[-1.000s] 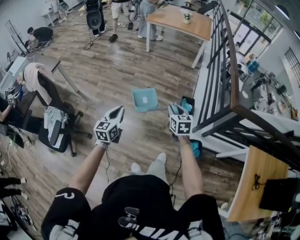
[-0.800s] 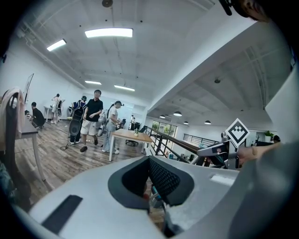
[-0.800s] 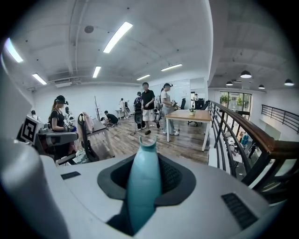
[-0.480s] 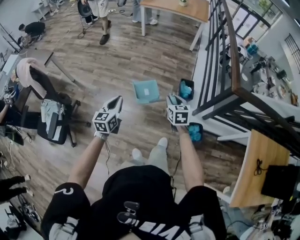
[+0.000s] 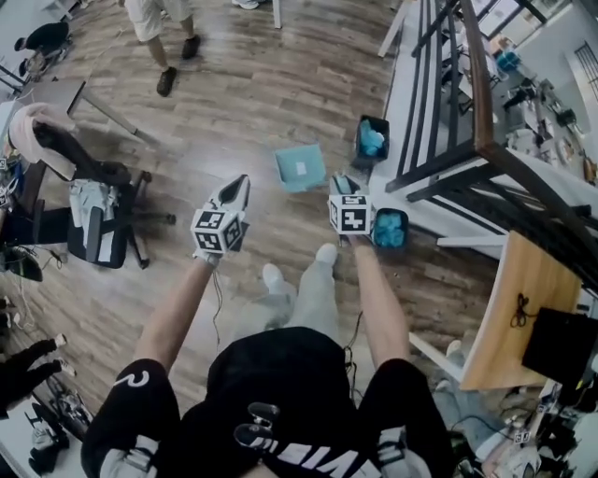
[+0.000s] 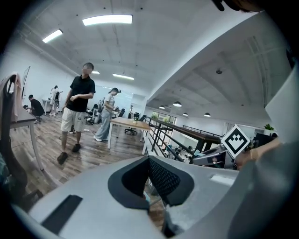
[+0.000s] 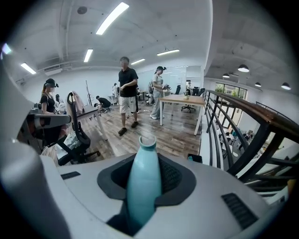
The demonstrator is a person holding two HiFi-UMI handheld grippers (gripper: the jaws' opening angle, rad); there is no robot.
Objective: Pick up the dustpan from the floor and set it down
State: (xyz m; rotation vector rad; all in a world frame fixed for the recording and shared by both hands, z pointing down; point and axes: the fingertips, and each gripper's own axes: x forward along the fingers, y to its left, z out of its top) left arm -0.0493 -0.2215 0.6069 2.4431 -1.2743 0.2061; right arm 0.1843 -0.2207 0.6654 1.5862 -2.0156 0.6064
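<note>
The teal dustpan (image 5: 301, 168) is ahead of my two grippers, over the wooden floor; I cannot tell whether its pan touches the boards. Its round teal handle (image 7: 143, 182) runs back between the jaws of my right gripper (image 5: 342, 183), which is shut on it. In the right gripper view the handle stands up between the black pads (image 7: 174, 177). My left gripper (image 5: 238, 189) hovers to the left of the pan, apart from it, jaws together with nothing between them; its pads (image 6: 163, 179) meet in the left gripper view.
Two dark bins with blue contents (image 5: 372, 138) (image 5: 389, 228) stand by the black railing (image 5: 467, 103) on the right. An office chair draped with clothes (image 5: 93, 219) is on the left. A person in shorts (image 5: 159, 28) walks at the top. My feet (image 5: 273, 276) are just behind the grippers.
Both grippers have sunk toward the floor, the right one still carrying the dustpan by its handle. The person in shorts has walked closer across the top of the view.
</note>
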